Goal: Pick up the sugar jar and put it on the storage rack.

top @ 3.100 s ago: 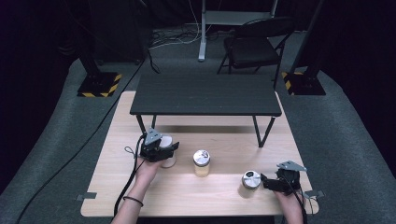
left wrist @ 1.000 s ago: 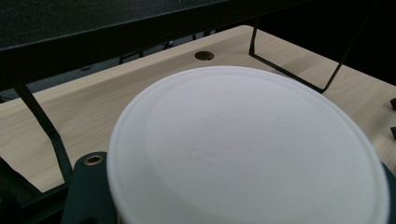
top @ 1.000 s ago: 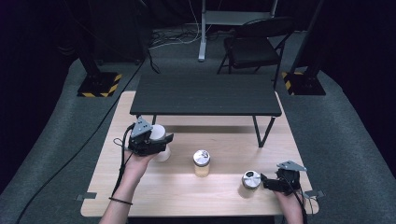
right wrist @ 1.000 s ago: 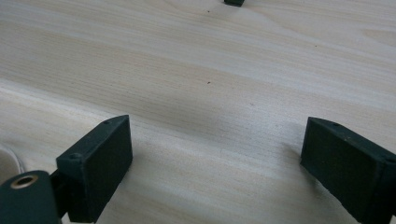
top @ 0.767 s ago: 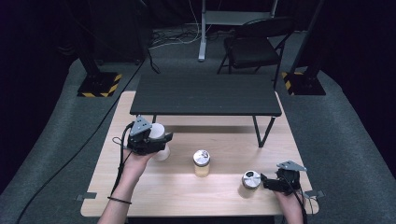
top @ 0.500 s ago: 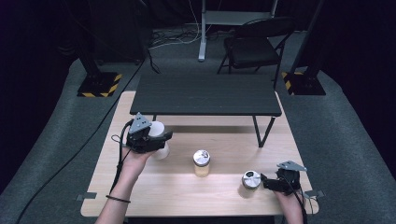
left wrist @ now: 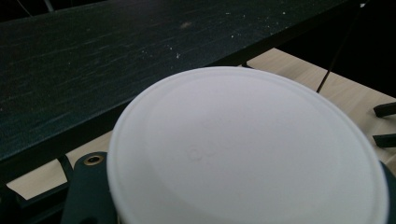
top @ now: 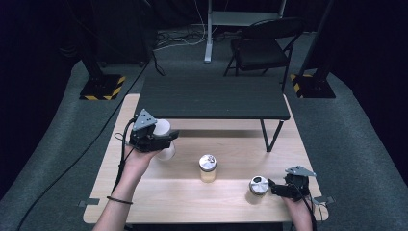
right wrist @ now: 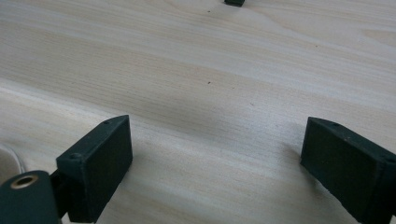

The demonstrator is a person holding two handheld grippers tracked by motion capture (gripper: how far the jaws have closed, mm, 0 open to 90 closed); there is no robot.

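A white lidded tub [top: 162,128] hangs above the wooden table [top: 226,202] at its left, with my left gripper [top: 168,138] shut around its side. In the left gripper view its round white lid [left wrist: 247,149] is close up, just in front of the black shelf [left wrist: 116,56]. At the table's front right, my right gripper [top: 273,186] rests low with its jaws open beside a small jar with a silver lid [top: 258,185]. Bare wood lies between the jaws of the right gripper [right wrist: 219,163].
A jar of yellowish stuff with a metal lid [top: 208,168] stands mid-table. The low black shelf [top: 211,98] spans the back of the table on thin legs [top: 268,137]. A folding chair [top: 262,45] and stand bases sit on the floor beyond.
My left gripper has lifted the white tub off the table and carried it up toward the black shelf's front edge. The right gripper and both jars have stayed put.
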